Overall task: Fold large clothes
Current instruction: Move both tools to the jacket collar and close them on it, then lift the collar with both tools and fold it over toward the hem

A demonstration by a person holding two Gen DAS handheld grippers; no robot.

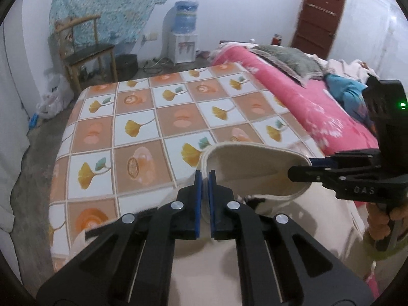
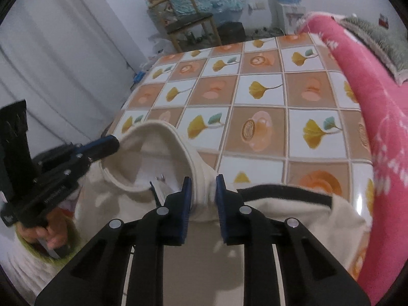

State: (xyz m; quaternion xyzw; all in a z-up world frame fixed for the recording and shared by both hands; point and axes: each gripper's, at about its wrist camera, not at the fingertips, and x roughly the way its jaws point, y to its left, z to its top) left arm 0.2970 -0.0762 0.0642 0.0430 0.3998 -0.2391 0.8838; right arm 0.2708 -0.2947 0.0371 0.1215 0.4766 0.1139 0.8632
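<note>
Cream garment (image 2: 219,232) at near edge of bed, collar (image 2: 163,137) held up and stretched open between both tools; rest of cloth hanging/lying below toward cam, black trim band (image 2: 283,191) across right shoulder area. Left gripper (image 1: 204,176) clamped on collar's left end, blue pads nearly together w/ thin cream rim pinched between; also seen from right wrist cam at frame left, tip on collar edge. Right gripper (image 2: 203,182) clamped on collar's right end, thick fold of rim filling gap between blue pads; from left wrist cam seen at right, tip at collar's far end. Hand (image 1: 387,219) on right tool's handle, greenish sleeve below. Bed cover (image 1: 142,117): checked squares, orange & white w/ ginkgo leaves, mostly bare beyond collar. Pink blanket (image 1: 301,102) along right side, grey pillow (image 1: 288,61) on top. Behind bed: wooden chair (image 1: 86,51), water dispenser (image 1: 185,33), brown door (image 1: 318,15).
</note>
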